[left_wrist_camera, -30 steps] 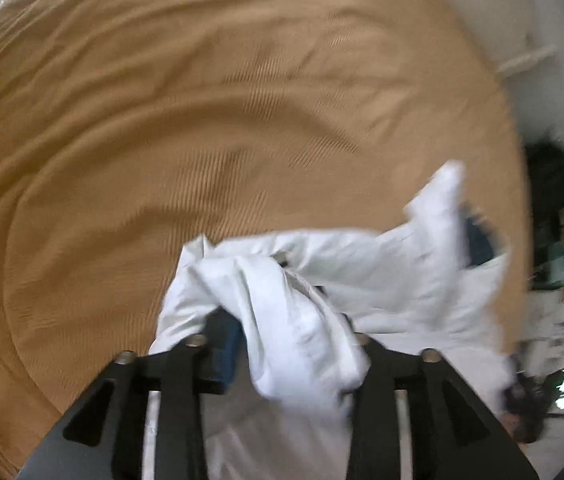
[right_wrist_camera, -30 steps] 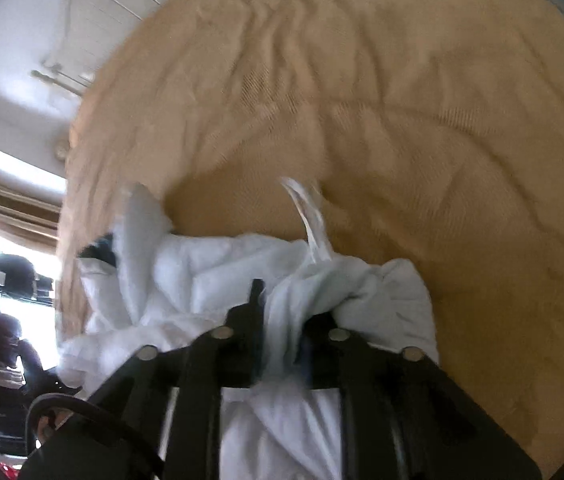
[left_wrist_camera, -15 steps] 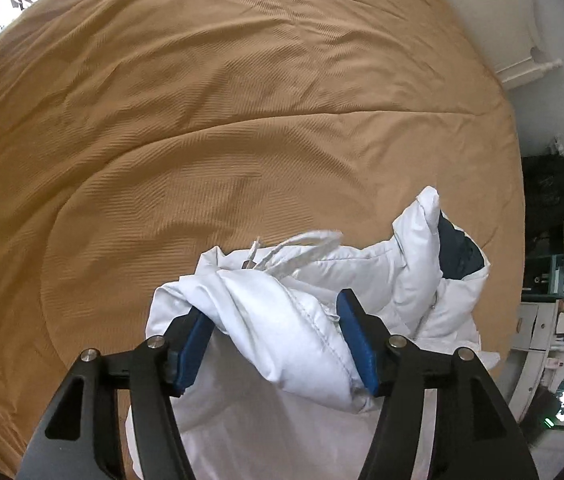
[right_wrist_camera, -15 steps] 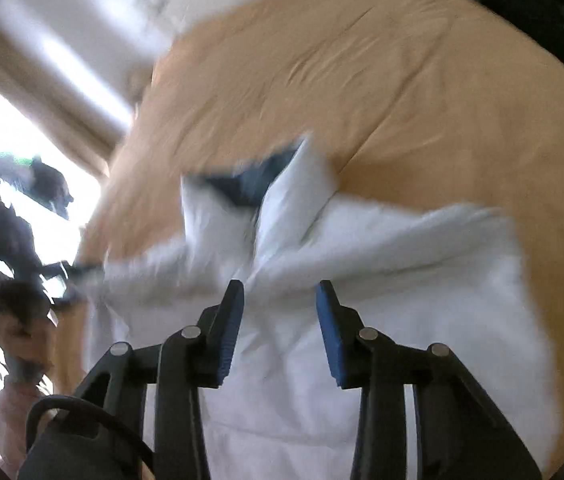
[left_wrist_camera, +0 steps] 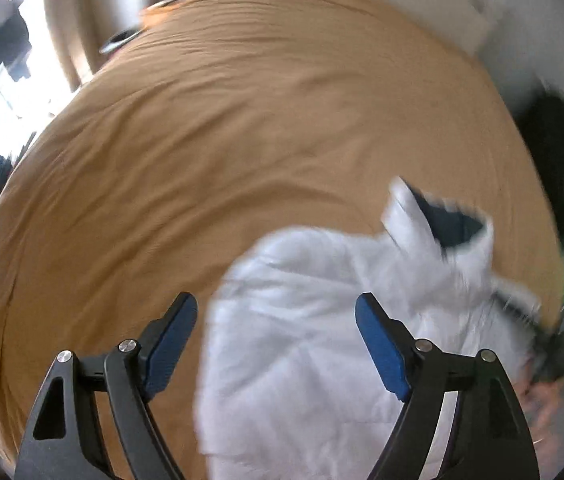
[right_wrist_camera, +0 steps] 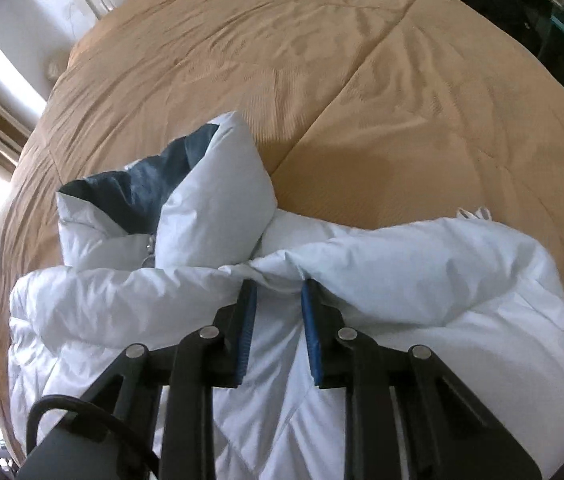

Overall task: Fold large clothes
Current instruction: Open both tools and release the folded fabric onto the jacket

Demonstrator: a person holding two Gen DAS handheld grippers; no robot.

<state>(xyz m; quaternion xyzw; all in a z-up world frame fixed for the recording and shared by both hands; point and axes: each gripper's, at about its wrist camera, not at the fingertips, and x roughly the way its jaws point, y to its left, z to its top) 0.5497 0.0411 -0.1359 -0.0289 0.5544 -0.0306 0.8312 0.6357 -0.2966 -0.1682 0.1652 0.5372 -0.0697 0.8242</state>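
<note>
Right wrist view is sharp: one puffy white quilted jacket with a dark navy lining (right_wrist_camera: 362, 280) lies on one bed with a tan ribbed cover (right_wrist_camera: 322, 60), collar standing up at 11 o'clock with the zipper pull showing below the lining, a thin white cord loop at 3 o'clock on the jacket's far edge. Left wrist view is motion-blurred and shows none of that detail; it has the jacket (left_wrist_camera: 314, 344) at 5 o'clock on the bed (left_wrist_camera: 241, 140), collar at 2 o'clock, plus bright window glare at 10 o'clock. Two grippers. Right gripper (right_wrist_camera: 277, 294): blue-padded fingers (right_wrist_camera: 246, 332) narrowed, a bunched fold of jacket pinched between the tips. Left gripper (left_wrist_camera: 275, 320): fingers (left_wrist_camera: 171, 340) spread wide, holding nothing, right finger over the jacket, left finger over bare cover; contact with fabric can't be told.
</note>
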